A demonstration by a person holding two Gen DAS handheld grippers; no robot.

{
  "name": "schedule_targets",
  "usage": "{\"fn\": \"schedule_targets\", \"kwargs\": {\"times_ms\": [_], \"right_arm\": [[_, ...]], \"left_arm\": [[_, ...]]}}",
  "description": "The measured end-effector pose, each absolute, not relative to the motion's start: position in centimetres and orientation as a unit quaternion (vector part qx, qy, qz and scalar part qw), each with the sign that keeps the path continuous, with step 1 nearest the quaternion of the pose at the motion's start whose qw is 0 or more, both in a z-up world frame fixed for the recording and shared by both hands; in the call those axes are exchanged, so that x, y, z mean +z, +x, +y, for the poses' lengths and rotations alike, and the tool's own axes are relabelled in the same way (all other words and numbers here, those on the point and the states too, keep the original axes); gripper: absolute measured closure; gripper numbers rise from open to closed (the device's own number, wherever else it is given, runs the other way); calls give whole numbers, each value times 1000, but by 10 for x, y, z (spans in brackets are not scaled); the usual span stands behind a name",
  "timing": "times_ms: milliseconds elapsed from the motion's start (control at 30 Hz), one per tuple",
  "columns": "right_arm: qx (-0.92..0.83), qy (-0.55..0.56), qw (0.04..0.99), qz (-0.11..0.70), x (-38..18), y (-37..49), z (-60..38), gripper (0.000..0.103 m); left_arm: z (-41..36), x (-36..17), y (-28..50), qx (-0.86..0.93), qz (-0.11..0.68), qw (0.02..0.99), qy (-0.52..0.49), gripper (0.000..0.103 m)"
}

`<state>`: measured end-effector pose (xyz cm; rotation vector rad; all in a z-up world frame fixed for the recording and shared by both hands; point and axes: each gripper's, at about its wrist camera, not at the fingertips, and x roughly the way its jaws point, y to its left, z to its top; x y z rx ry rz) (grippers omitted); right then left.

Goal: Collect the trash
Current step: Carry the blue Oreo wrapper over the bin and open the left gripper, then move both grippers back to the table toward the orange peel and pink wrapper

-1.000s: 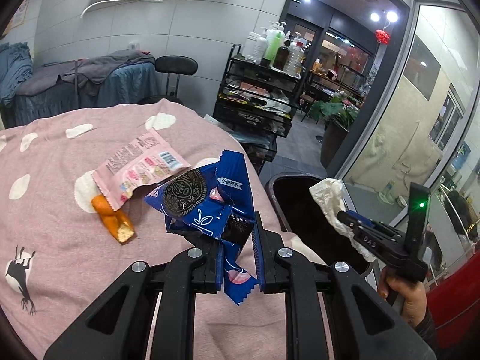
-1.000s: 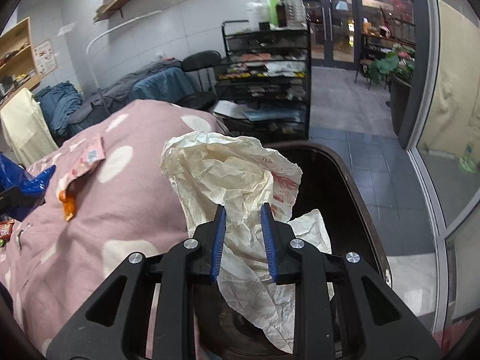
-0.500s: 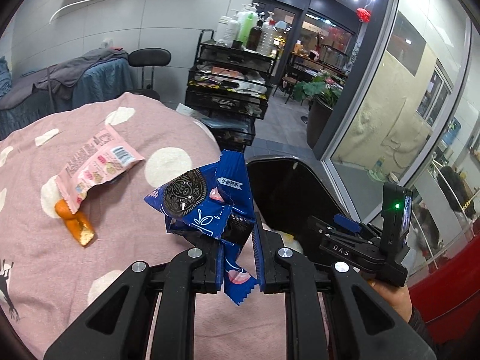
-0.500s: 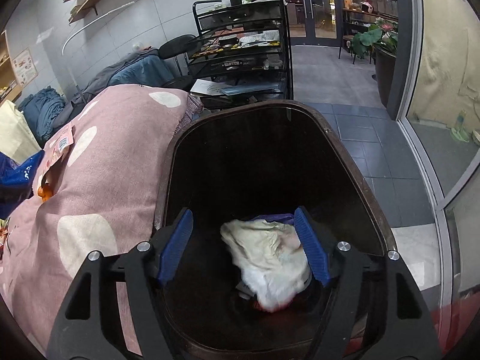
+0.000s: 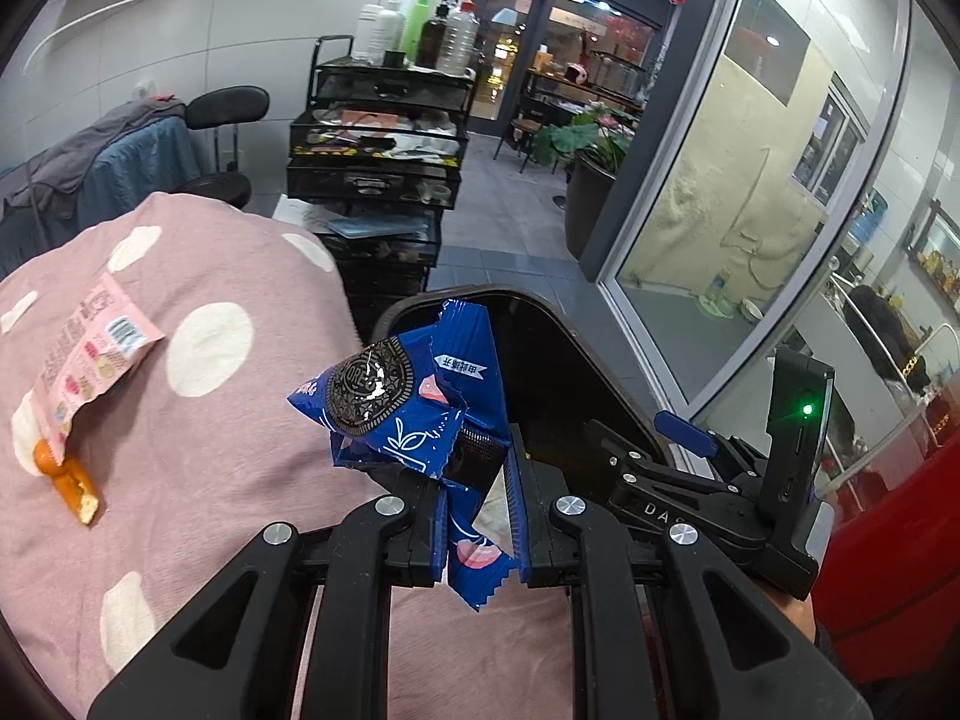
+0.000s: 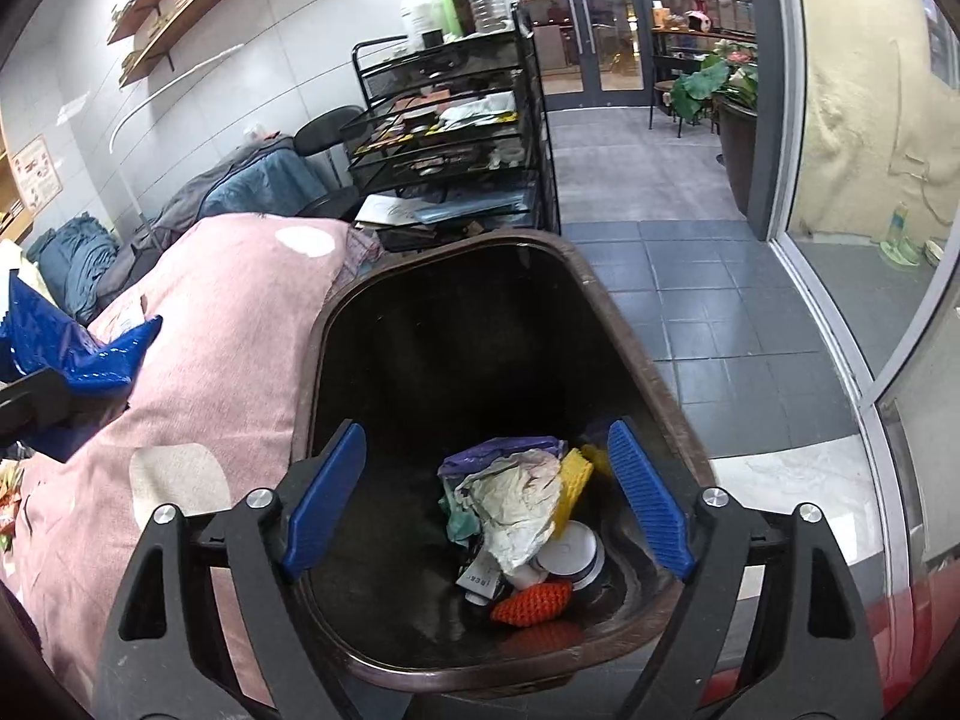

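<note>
The left hand-held gripper (image 5: 480,516) is clamped narrow on a crinkled blue plastic cookie wrapper (image 5: 408,408), which stands up at the centre of the left wrist view, over the edge where the pink polka-dot bed cover (image 5: 210,420) meets the dark brown plastic trash bin (image 5: 576,372). At the left of that frame a pink snack wrapper (image 5: 90,360) lies on the bed cover, with an orange peel (image 5: 69,480) touching its lower end. The right hand-held gripper (image 6: 486,498) hangs over the bin's open mouth, its jaws opening wide with nothing between them. Below it, at the bottom of the bin, sits a crumpled cream paper wrapper (image 6: 516,504) among other rubbish.
</note>
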<state>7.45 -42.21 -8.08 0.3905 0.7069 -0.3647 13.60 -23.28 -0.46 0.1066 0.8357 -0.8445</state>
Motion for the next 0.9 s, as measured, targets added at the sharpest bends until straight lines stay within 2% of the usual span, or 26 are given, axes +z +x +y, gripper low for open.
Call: {"fn": "schedule_targets", "kwargs": {"times_ms": [700,767,800,833,900], "right_arm": [[-223,209,893,330,-76,49,-464,17],[-224,209,893,330,-76,48,-465,17],[-224,209,893,330,-76,49,-465,17],[-224,208,893,330,-76,48,-466,17],[-226,209,893,329,-76,48,-466,16]], "left_arm": [[-301,-30,138,-412,435,795,97,85],[-306,-34,137,-413,438,791,108,78],[-308,-36,136,-412,439,790,116,62],[-310,-38,135,-409,438,791,126,40],[-312,-39,131,-401,428,798,141,16]]}}
